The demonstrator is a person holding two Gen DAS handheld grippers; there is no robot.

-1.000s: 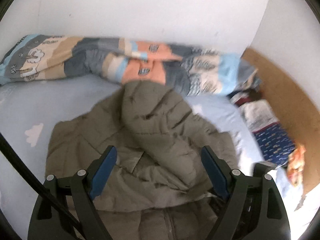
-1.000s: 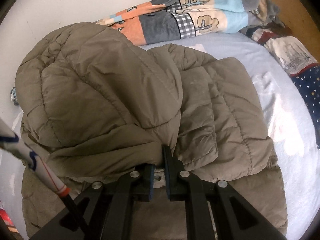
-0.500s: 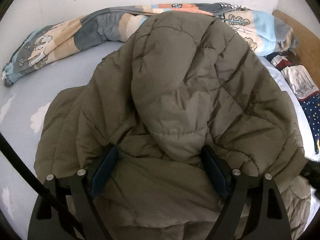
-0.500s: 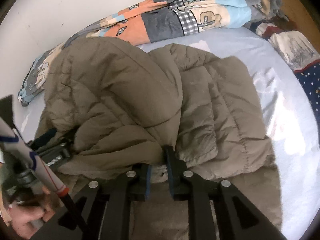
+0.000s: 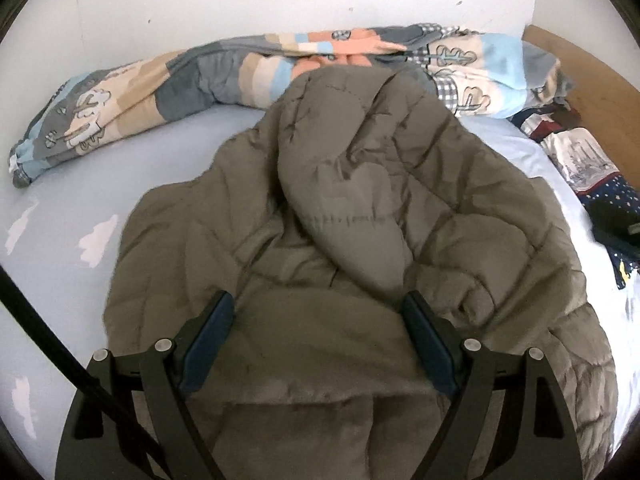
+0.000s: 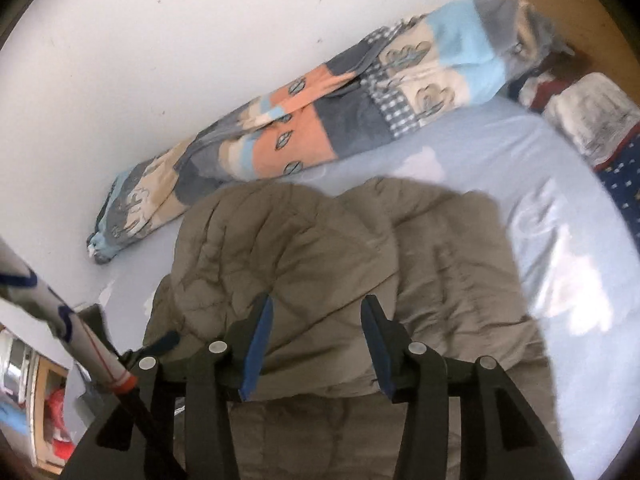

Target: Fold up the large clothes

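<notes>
An olive-green quilted puffer jacket (image 5: 360,216) lies bunched on the pale blue bed sheet (image 5: 120,176), its upper part folded over the lower part. My left gripper (image 5: 318,312) is open, its blue pads on either side of the jacket's near fold without clamping it. In the right wrist view the jacket (image 6: 320,272) lies flat and my right gripper (image 6: 316,312) is open just above its near fold, holding nothing.
A rolled patchwork duvet (image 5: 248,68) lies along the white wall, also in the right wrist view (image 6: 320,120). Folded dark and white clothes (image 5: 592,168) sit at the right by a wooden headboard (image 5: 592,80). A shelf with red items (image 6: 52,420) is at lower left.
My right gripper has opened and let go of the jacket's fold, then drawn back. The jacket's upper part has dropped onto the bed. My left gripper stayed open and backed off slightly.
</notes>
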